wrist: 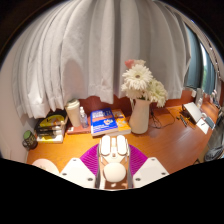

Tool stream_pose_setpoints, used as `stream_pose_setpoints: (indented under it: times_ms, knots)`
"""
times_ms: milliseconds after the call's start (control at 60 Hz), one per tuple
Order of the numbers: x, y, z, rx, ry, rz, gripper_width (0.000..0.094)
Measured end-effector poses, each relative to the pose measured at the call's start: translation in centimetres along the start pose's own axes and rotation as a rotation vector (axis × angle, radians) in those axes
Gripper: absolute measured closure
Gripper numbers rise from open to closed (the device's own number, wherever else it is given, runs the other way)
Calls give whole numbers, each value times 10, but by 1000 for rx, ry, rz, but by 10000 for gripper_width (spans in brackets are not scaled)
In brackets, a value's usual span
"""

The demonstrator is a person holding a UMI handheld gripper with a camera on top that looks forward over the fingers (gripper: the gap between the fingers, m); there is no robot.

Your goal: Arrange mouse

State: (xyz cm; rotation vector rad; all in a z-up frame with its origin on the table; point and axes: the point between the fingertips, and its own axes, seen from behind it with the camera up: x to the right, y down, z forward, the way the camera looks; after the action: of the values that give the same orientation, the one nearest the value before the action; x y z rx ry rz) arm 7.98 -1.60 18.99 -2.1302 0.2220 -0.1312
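A white computer mouse (113,153) sits between the two fingers of my gripper (113,160), its wheel end pointing away from me. The purple pads (89,159) press against both of its sides. The mouse is held above the orange wooden desk (170,145), just in front of the camera. Its underside is hidden.
A vase of white and pink daisies (141,95) stands just beyond the mouse. A blue book (103,122) lies left of the vase. A white cylinder (74,113), yellow packets (50,128) and a small jar (30,139) sit farther left. White curtains (90,50) hang behind. A laptop (200,112) is at the right.
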Motion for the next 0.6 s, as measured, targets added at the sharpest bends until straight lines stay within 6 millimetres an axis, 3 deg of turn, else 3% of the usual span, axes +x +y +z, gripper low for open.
stream_pose_setpoints:
  times_ms: [83,133,183,267,350,417,517,600]
  knots:
    - [-45,-58,-25,92,-24,5,562]
    - [-78,-82,-38,134,-53,3,562]
    - [-115,-95,-47,155,-89,12,562]
    - [-180,-94,-51,156,-142,-9,562]
    - [-243,-61,-44,113,-197,-29,563]
    - [-286,-20,-30,45,-228,-59,566]
    - [-331,54,-6,-64,-253,-93,566]
    - [-352,111,10,-143,-267,-112,567]
